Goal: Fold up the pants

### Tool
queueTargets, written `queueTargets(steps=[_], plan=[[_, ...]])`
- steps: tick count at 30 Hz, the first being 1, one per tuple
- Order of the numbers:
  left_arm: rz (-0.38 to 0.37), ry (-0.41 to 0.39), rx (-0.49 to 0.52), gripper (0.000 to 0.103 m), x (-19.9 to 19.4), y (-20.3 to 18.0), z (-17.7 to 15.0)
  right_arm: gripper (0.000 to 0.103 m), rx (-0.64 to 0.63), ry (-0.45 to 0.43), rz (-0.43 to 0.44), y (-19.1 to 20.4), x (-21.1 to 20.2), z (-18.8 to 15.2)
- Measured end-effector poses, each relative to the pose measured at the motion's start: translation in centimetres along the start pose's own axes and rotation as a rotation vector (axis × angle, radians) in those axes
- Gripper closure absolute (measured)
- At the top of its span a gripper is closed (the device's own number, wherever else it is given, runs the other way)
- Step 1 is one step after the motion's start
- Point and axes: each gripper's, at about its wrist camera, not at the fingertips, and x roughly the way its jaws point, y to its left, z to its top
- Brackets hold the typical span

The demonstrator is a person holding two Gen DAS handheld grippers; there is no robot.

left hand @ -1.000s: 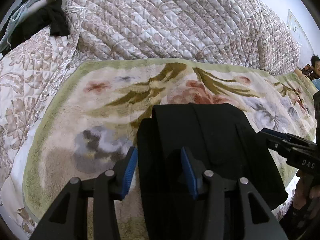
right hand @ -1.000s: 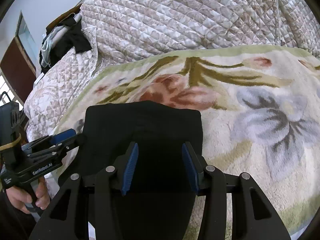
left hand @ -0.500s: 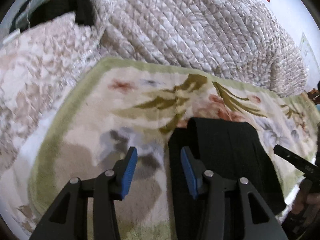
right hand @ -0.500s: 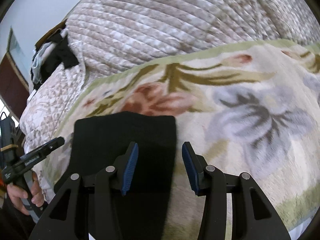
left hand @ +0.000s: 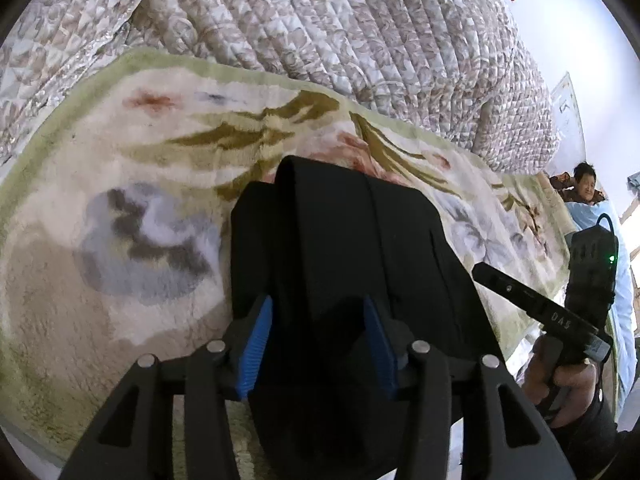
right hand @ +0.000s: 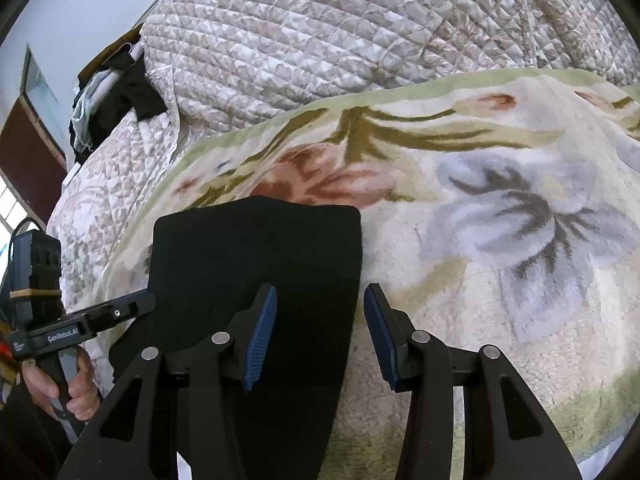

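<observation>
Black folded pants (left hand: 340, 232) lie flat on a floral plush blanket (left hand: 140, 160). My left gripper (left hand: 316, 320) hovers over their near end, open, with black cloth showing under the gap between its blue pads. My right gripper (right hand: 320, 304) is open too. The right edge of the pants (right hand: 256, 248) runs through its gap, and its right pad is over bare blanket (right hand: 500, 200). Each tool shows in the other's view: the right gripper (left hand: 532, 304) at the pants' right side, the left gripper (right hand: 92, 320) at their left.
A bulky quilted cover (left hand: 320, 20) rises behind the blanket. Dark and pale clothes (right hand: 116, 100) are heaped at the far left by a brown door. A person (left hand: 584, 184) sits far off at the right. The blanket's front edge is close below the grippers.
The left gripper swung off to the left of the pants, then back, and now has them centred under its jaws. In the right view the pants drifted left.
</observation>
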Motion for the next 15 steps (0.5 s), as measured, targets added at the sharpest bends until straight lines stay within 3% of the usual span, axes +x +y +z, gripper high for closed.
queueTargets(steps=[3,9,15], plan=[[-0.027,-0.003,-0.02,0.051,-0.03,0.09,-0.13,0.057,-0.012,0.001,0.0,0.3,0.13,-0.01],[-0.007,0.014,-0.018,0.05,0.02,0.47,-0.55,0.057,0.001,0.006,-0.011,-0.03,0.32,-0.09],[-0.068,0.005,-0.037,0.045,0.01,-0.09,-0.42,0.057,-0.016,0.008,-0.007,0.46,0.38,-0.07]])
